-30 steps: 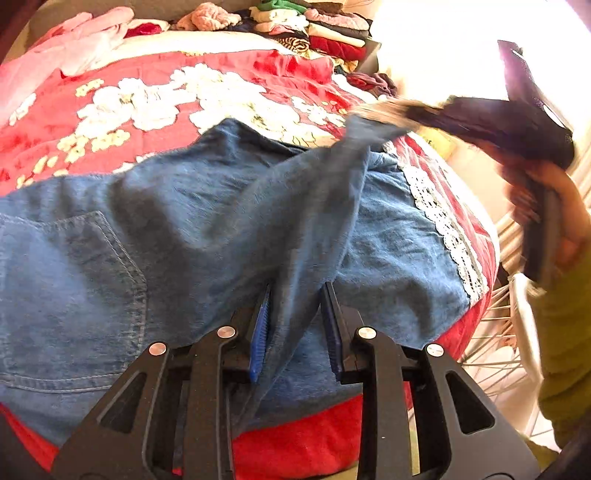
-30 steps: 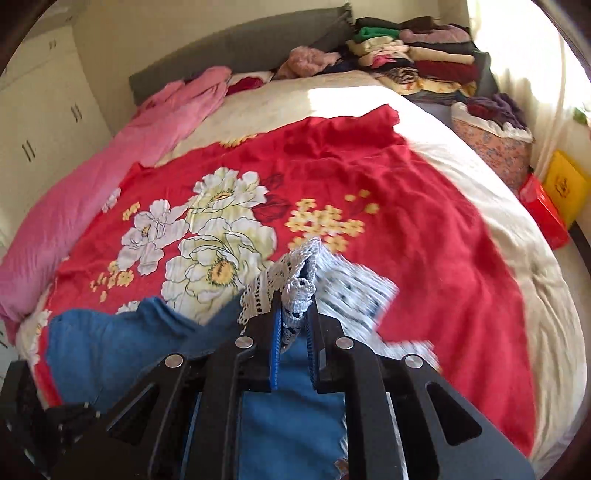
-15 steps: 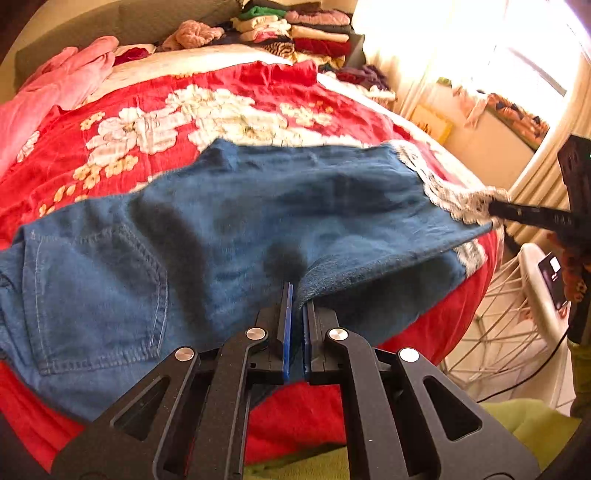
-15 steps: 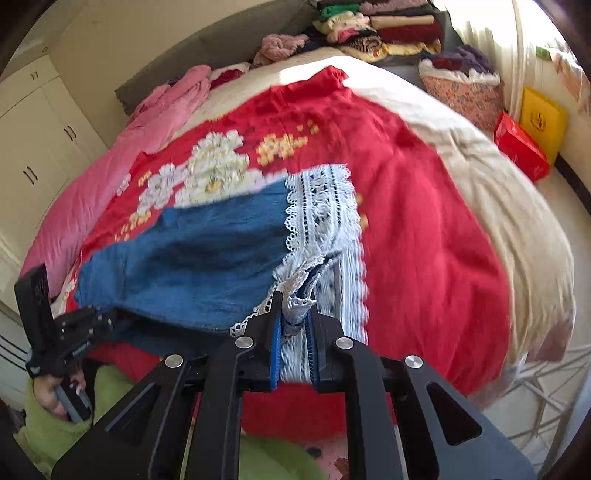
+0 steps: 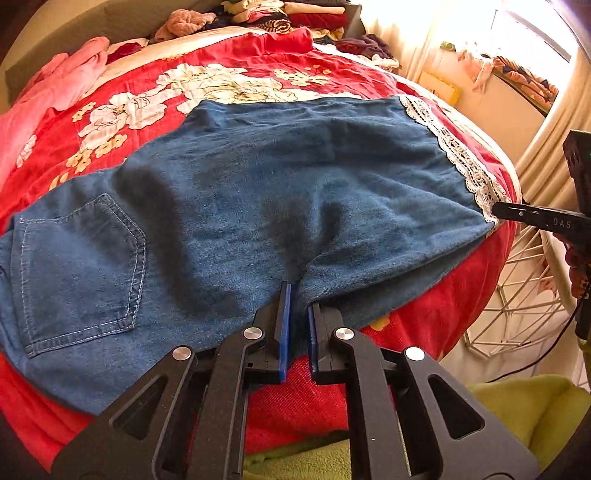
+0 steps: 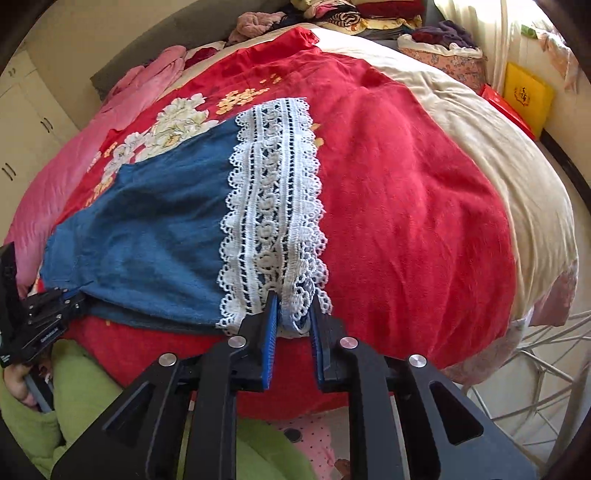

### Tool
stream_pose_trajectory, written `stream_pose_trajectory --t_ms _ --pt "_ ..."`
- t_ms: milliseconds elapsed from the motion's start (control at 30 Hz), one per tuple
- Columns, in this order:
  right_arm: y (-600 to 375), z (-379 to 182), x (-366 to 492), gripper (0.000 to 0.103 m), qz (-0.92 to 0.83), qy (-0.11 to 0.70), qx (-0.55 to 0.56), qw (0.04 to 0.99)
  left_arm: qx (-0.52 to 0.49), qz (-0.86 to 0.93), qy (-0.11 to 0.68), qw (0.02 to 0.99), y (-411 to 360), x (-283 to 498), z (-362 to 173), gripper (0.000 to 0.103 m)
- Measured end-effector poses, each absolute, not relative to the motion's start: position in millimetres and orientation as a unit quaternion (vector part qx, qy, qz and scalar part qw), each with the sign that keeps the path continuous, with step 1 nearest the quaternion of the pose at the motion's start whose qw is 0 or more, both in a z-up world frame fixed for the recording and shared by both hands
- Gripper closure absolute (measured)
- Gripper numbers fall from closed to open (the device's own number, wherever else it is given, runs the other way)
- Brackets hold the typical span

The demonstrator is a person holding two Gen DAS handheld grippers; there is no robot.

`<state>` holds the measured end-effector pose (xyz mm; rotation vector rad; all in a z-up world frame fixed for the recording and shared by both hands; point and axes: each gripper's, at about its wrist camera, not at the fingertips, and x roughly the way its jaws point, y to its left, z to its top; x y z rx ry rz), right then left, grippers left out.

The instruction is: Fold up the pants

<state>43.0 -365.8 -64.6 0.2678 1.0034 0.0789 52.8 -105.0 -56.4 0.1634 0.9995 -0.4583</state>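
Blue denim pants [image 5: 258, 192] with a white lace hem [image 6: 273, 206] lie folded leg over leg on a red flowered bedspread [image 5: 229, 51]. A back pocket [image 5: 81, 266] faces up at the left. My left gripper [image 5: 298, 295] sits at the pants' near edge with its jaws slightly parted, the denim fold between them. My right gripper [image 6: 293, 306] has its jaws parted around the lace hem corner, which lies loosely between them. The right gripper also shows in the left wrist view [image 5: 535, 216].
Pink bedding [image 6: 110, 122] lies along the left of the bed. Stacked folded clothes [image 5: 295, 11] sit at the headboard. A white wire basket [image 5: 524, 288] stands on the floor at the right. A yellow box [image 6: 528, 92] and red box sit by the curtain.
Both grippers drew the top leg over and laid it flat on the lower leg, then lowered to the bed edge. Both jaws have opened from tightly shut to slightly parted.
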Motion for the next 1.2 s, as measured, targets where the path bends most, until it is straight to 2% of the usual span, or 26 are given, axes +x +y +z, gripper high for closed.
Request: stream_pose_trajectory --t_ms 67,167,233,267,333,467,600,700,767,800,833,867,900,933,967,1100,1200 --pt "-368.5 -59.1 40.3 0.070 0.034 0.479 0.122 0.868 0.076 -0.221 0.475 0.848 -104.6 50.4 -55.1 0.094" --pt "-372.5 -39.7 30.4 0.069 0.028 0.452 0.117 0.884 0.068 -0.227 0.470 0.850 -100.0 40.1 -46.7 0.066" --pt "-369.8 -29.4 27.5 0.068 0.030 0.436 0.105 0.893 0.057 -0.224 0.456 0.859 -91.5 31.7 -37.2 0.064" --pt "-366.4 -26.3 27.7 0.064 0.039 0.431 0.102 0.896 0.052 -0.213 0.449 0.866 -83.7 28.6 -32.0 0.064" --pt "-357.6 -23.9 29.5 0.059 0.056 0.425 0.097 0.898 0.037 -0.189 0.438 0.878 -66.3 26.0 -23.0 0.058" --pt "-334.2 -29.1 40.1 0.059 0.094 0.428 0.071 0.896 -0.015 -0.107 0.417 0.903 -11.8 26.8 -7.0 0.047" --pt "-325.3 -39.6 49.7 0.059 0.102 0.442 0.059 0.889 -0.054 -0.007 0.411 0.910 42.7 31.3 -7.5 0.031" --pt "-330.7 -50.9 51.2 0.059 0.098 0.455 0.064 0.883 -0.077 0.043 0.421 0.903 72.2 40.9 -17.2 0.025" --pt "-334.5 -55.2 50.8 0.059 0.101 0.456 0.073 0.881 -0.090 0.060 0.437 0.893 83.2 51.8 -29.3 0.025" --pt "-335.5 -56.0 50.0 0.059 0.103 0.456 0.075 0.881 -0.099 0.053 0.443 0.889 84.6 56.7 -35.0 0.030" --pt "-335.8 -56.6 49.8 0.059 0.104 0.456 0.075 0.881 -0.107 0.045 0.446 0.887 85.1 59.9 -39.2 0.046" --pt "-335.9 -57.0 50.0 0.059 0.105 0.457 0.075 0.880 -0.107 0.045 0.448 0.887 83.1 62.8 -41.1 0.049" --pt "-335.7 -57.3 50.1 0.059 0.106 0.458 0.075 0.879 -0.099 0.047 0.442 0.890 80.5 63.3 -38.9 0.057" --pt "-336.4 -57.6 49.8 0.059 0.106 0.459 0.075 0.879 -0.095 0.047 0.431 0.896 80.1 62.8 -33.4 0.070" --pt "-337.2 -57.9 49.3 0.059 0.107 0.460 0.075 0.878 -0.096 0.046 0.421 0.901 83.4 63.6 -27.4 0.074" --pt "-339.5 -60.1 46.3 0.059 0.111 0.463 0.080 0.876 -0.074 0.065 0.391 0.915 92.6 69.7 -8.4 0.075" --pt "-337.5 -63.0 45.5 0.059 0.111 0.465 0.073 0.875 -0.070 0.068 0.416 0.904 95.4 80.5 -25.1 0.069"
